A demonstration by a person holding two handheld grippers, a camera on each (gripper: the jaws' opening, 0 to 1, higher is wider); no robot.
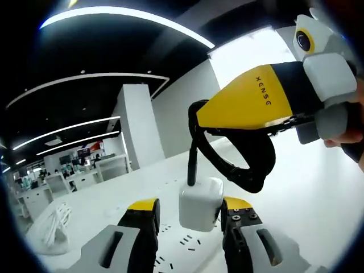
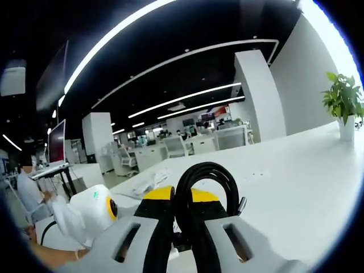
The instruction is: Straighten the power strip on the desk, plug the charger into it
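The small white cube-shaped charger (image 1: 200, 203) hangs just above the flat white power strip (image 1: 181, 245) with its rows of little dark slots, which lies on the wide white desk (image 1: 318, 187). A thick black cable (image 1: 192, 153) goes up from the top of the charger and bends into a big loop. In the left gripper view, the yellow-and-black right gripper (image 1: 242, 173) comes in from the right side and holds that black cable near the loop, with a person's hand (image 1: 348, 122) behind it. In the right gripper view, its two yellow-tipped jaws are squeezed tight on the cable, and the loop stands up between them. The left gripper (image 1: 187, 211) has its two jaws spread apart, one on each side of the charger; I cannot tell if they touch it. A bundle of white cord (image 1: 52, 223) lies on the desk off to the left. A green plant in a white pot (image 2: 344, 108) stands far off on the desk.
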